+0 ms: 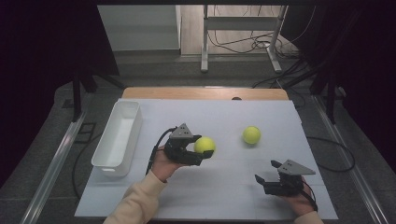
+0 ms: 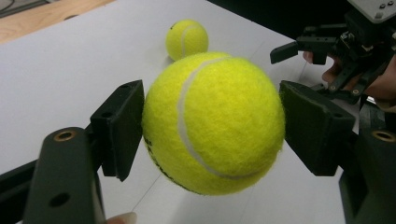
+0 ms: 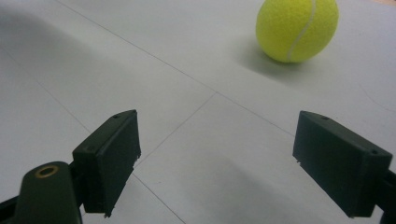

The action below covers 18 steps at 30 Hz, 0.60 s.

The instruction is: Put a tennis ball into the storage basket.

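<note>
A yellow tennis ball [image 1: 204, 145] [image 2: 214, 122] is clamped between the two black pads of my left gripper [image 1: 201, 153] [image 2: 212, 128], lifted a little off the white table near its middle. A second tennis ball [image 1: 251, 135] [image 2: 187, 39] [image 3: 297, 29] lies on the table to the right and farther back, with nothing touching it. My right gripper [image 1: 266, 171] [image 3: 217, 161] stands open low over the table at the front right, nothing between its jaws, and the loose ball lies ahead of it to its right. The right gripper [image 2: 299, 49] also appears past the held ball.
A white rectangular bin [image 1: 118, 136] stands along the left side of the white table top [image 1: 215, 196]. A strip of wooden table edge [image 1: 205, 93] runs along the back. Beyond it are a metal frame and cables on the floor.
</note>
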Available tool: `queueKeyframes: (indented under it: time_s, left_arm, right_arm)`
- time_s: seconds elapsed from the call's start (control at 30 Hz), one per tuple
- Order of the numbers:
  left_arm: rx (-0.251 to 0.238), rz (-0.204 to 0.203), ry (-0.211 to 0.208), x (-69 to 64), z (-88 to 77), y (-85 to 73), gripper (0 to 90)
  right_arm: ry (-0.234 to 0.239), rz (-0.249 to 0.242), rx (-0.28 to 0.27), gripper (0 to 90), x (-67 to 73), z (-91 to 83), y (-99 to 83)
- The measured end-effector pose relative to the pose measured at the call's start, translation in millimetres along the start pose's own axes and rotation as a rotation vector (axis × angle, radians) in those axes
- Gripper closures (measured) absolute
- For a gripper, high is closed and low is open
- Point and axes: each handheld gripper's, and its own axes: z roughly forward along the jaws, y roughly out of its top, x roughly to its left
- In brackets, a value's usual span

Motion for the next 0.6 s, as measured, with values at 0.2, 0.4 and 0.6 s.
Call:
queueKeyframes:
  time_s: [0.2, 0.4, 0.6]
  left_arm:
    - [-0.02, -0.006, 0.012, 2.9, -7.2, 1.4, 26.7]
    - [-0.043, -0.017, 0.021, 5.8, -14.1, 2.2, 26.7]
    - [-0.056, -0.022, 0.029, 8.0, -19.8, 2.9, 26.7]
  right_arm:
    - [0.0, -0.001, 0.0, 15.3, 0.1, 0.1, 0.0]
    - [-0.001, -0.001, 0.0, 15.3, 0.1, 0.2, 0.0]
    - [-0.001, -0.002, 0.0, 15.3, 0.1, 0.1, -0.1]
